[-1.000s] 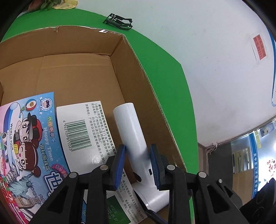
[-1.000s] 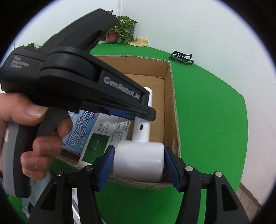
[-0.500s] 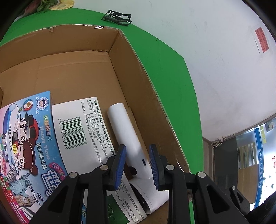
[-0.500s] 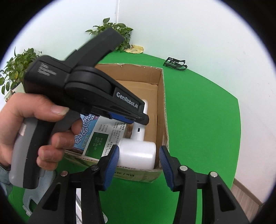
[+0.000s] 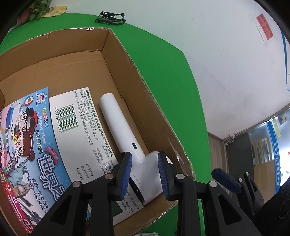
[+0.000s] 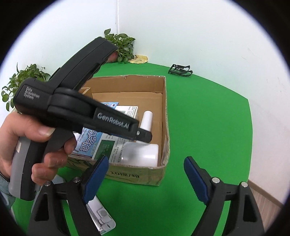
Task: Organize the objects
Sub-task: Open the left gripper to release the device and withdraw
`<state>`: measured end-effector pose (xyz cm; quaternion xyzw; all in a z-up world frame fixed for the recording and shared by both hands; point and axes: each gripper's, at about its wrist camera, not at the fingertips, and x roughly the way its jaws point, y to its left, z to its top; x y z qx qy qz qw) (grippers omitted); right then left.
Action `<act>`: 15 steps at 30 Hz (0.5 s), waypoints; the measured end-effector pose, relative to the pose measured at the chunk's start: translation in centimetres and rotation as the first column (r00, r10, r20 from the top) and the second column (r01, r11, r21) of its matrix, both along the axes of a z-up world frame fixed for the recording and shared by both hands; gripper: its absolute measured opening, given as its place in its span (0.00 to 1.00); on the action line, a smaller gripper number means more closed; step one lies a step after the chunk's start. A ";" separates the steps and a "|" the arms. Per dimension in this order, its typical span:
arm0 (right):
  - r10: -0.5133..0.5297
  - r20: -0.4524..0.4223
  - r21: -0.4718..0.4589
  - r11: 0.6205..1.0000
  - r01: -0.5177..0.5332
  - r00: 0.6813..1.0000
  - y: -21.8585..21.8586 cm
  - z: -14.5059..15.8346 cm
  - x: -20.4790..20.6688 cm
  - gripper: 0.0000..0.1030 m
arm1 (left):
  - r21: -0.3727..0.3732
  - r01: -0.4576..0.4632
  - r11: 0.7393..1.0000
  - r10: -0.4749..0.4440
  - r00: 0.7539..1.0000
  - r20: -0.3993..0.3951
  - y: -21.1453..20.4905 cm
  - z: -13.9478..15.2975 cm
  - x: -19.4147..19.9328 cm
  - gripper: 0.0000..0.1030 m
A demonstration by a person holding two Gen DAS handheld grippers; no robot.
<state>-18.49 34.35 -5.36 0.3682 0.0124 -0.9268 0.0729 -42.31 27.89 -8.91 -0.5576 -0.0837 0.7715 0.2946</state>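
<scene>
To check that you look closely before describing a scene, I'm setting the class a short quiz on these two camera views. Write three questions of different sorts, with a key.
1. True or false: the white handheld device lies inside the cardboard box.
2. Where is the black wire frame? A) inside the box. B) on the green table, beyond the box. C) on top of the white device.
3. Which item in the box bears a barcode?

Key: 1 true. 2 B. 3 the white printed carton.
</scene>
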 end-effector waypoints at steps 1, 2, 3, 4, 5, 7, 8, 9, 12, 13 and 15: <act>0.008 -0.001 -0.006 1.000 -0.008 1.000 0.2 0.0 0.3 0.83 | 0.000 -0.001 1.000 0.001 1.000 -0.003 0.0 0.1 0.2 0.27; 0.017 -0.004 -0.006 1.000 -0.017 1.000 0.2 0.0 0.9 0.83 | 0.000 -0.001 1.000 0.001 1.000 -0.003 0.0 0.3 0.5 0.27; 0.029 -0.014 -0.003 1.000 -0.029 0.999 0.3 0.1 1.6 0.83 | 0.000 -0.002 1.000 0.002 1.000 -0.002 -0.2 0.6 0.9 0.27; 0.035 -0.018 -0.002 0.999 -0.035 0.999 0.4 0.1 1.9 0.83 | -0.002 -0.002 1.000 0.002 1.000 -0.002 -0.2 0.7 1.2 0.27; 0.040 -0.020 -0.002 0.999 -0.040 0.999 0.6 0.0 1.9 0.83 | -0.003 -0.001 1.000 0.001 1.000 -0.003 -0.2 0.8 1.4 0.27; 0.042 -0.020 -0.005 0.999 -0.042 0.999 1.3 -0.4 1.1 0.83 | -0.003 -0.002 1.000 0.002 1.000 -0.001 -0.2 1.0 1.7 0.27; 0.037 -0.021 -0.009 0.999 -0.037 0.999 1.4 -0.3 1.5 0.84 | -0.006 -0.003 1.000 0.003 1.000 -0.003 -0.2 0.9 1.7 0.30; 0.031 -0.021 -0.017 0.999 -0.032 0.999 1.6 -0.4 1.3 0.87 | -0.006 -0.005 1.000 0.005 1.000 -0.003 -0.3 0.9 1.7 0.31; 0.025 -0.029 -0.067 0.997 -0.027 0.999 2.3 -0.8 0.1 0.99 | 0.005 -0.011 1.000 0.011 1.000 -0.029 -0.5 1.4 2.6 0.35; 0.022 -0.045 -0.083 0.996 -0.026 0.999 2.3 -0.7 0.2 0.99 | 0.011 -0.025 1.000 0.025 0.998 -0.057 -0.8 2.1 3.0 0.39; 0.016 -0.054 -0.085 0.996 -0.020 0.998 2.0 -0.5 0.7 0.99 | 0.029 -0.051 0.998 0.054 0.992 -0.113 -1.4 3.5 3.9 0.48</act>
